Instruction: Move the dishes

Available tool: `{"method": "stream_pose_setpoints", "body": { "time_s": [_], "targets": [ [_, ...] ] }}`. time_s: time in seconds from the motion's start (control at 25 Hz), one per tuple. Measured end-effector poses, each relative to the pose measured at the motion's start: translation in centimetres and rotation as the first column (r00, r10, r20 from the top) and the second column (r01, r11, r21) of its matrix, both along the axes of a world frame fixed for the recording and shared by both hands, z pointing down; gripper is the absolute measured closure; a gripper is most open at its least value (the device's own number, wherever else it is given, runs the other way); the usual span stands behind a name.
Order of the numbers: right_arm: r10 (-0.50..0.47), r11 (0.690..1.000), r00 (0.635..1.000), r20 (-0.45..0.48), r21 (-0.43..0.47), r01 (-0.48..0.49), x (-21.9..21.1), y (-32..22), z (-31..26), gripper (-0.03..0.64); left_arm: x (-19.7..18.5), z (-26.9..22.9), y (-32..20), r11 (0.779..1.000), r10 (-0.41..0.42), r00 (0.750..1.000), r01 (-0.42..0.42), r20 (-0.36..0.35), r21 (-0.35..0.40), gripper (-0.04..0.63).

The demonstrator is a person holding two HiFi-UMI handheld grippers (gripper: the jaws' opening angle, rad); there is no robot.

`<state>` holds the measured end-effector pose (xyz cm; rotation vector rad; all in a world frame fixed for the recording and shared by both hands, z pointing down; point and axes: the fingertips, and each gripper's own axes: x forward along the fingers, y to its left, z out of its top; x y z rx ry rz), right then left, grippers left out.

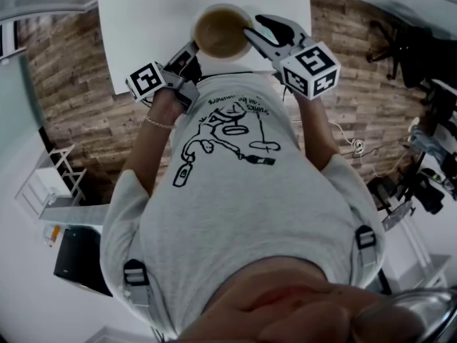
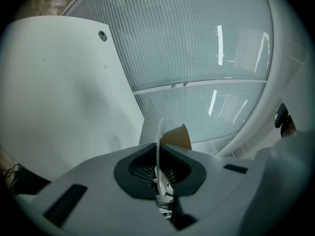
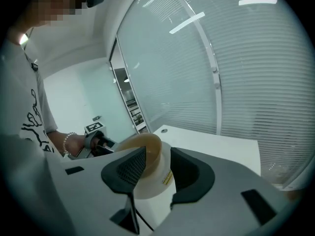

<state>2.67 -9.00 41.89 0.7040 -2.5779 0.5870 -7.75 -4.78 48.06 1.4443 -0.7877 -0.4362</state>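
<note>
While the bowl (image 1: pixel 221 33), brown inside and white outside, sits at the near edge of the white table (image 1: pixel 143 20) just in front of the person, the move itself is judged not yet made. The left gripper (image 1: pixel 194 47) is clamped on the bowl's thin left rim, its pads pressed together on the wall. The right gripper (image 1: pixel 255 33) straddles the opposite rim, one pad inside and one outside, with a gap visible beside the wall; that grip is not closed. Whether the bowl rests on the table or is raised off it cannot be told. No other dishes and no destination are in view. Remaining: close the right-hand grip, lift, carry, set down.
</note>
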Motion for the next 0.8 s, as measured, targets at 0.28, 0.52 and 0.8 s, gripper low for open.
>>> {"method": "stream_pose_setpoints", "body": {
  "time_s": [0.28, 0.52, 0.8],
  "targets": [
    [-0.033, 0.994, 0.998, -0.06, -0.11, 0.026, -0.8, 0.6, 1.8, 0.456, 0.4, -0.3, 0.3, 1.0, 0.011, 1.0, -0.011, 0.003, 0.011, 0.582],
    [-0.054, 0.988, 0.994, -0.093, -0.146, 0.04, -1.1, 1.0, 2.7, 0.494, 0.6, 0.0, 0.6, 1.0, 0.012, 1.0, -0.012, -0.002, 0.008, 0.581],
    [-0.039, 0.988, 0.992, -0.123, -0.155, 0.019, -1.1, 0.8, 3.2, 0.56, 0.7, 0.0, 0.6, 1.0, 0.018, 1.0, -0.018, 0.005, 0.016, 0.581]
  ]
}}
